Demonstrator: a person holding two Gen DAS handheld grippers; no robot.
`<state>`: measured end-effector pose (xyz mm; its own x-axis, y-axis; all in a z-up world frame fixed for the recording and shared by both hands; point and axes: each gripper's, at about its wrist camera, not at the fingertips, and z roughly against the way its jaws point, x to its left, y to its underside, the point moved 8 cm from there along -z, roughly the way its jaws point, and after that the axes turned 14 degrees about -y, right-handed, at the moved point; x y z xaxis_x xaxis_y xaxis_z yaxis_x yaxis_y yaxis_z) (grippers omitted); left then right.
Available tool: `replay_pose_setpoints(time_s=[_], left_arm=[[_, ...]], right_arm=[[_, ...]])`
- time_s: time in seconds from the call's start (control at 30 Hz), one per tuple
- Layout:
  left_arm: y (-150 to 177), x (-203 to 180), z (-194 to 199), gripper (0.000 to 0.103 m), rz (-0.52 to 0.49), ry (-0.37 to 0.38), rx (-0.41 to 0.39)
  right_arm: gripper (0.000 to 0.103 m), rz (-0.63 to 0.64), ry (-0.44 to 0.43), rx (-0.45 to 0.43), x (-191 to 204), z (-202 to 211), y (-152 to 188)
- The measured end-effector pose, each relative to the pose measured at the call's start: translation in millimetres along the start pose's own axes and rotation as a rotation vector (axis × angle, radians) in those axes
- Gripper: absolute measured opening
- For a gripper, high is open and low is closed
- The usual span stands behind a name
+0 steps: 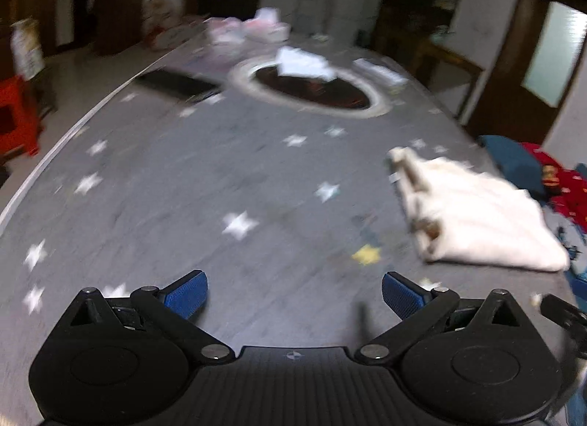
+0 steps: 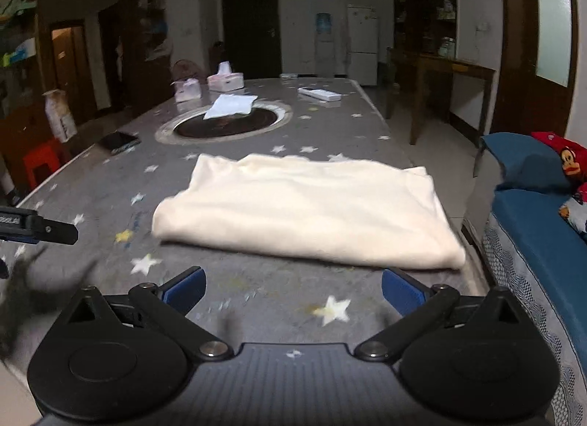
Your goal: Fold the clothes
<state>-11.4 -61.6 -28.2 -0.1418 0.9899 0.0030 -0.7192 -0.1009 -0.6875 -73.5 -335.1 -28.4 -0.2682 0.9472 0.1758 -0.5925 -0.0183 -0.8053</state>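
1. The folded cream fleece garment [image 2: 308,209] lies flat on the grey star-patterned table [image 2: 238,290].
2. The left gripper [image 1: 294,295] hovers beside it, jaws apart, empty.
3. The right gripper [image 2: 293,290] faces it, jaws apart, empty.

No readable text anywhere, only a possibly lettered blur on the black device [image 2: 35,229] at left.

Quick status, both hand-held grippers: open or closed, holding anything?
Left hand-held gripper: open, holding nothing.
Right hand-held gripper: open, holding nothing; cream folded garment lies ahead on the table.
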Motion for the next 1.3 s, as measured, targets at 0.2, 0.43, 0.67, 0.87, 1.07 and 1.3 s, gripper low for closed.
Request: replay_pose_setpoints(time_s=[0.2,0.43,0.67,0.87,1.07,1.3], left_arm=[[0.4,-15.6,10.6,0.103,-0.042,-0.007,-0.021],[1.2,-38.0,11.8,0.103,-0.107,-0.014,-0.028],[1.3,-44.0,9.5,0.103,-0.127,-0.023,-0.017],[2.0,-46.8,8.1,0.103,-0.143,-0.017,-0.019],[-3.3,-54.9,7.7,0.103,-0.166,-0.008,-0.034],[-6.3,-64.7,4.7,0.103,-0.177,0.009,-0.036]], right_arm=[[0.103,0.035,-0.007,-0.012,1.8,7.7,5.2],[0.103,0.030,-0.009,-0.023,-8.4,14.0,5.4],[0.103,0.024,-0.018,-0.027,-8.4,10.2,5.5],[0.103,0.038,-0.020,-0.020,-5.3,4.5,1.9],[0.103,0.028,-0.016,-0.012,-8.5,-0.5,0.7],[0.103,0.031,-0.011,-0.008,-11.1,-2.4,-1.4]])
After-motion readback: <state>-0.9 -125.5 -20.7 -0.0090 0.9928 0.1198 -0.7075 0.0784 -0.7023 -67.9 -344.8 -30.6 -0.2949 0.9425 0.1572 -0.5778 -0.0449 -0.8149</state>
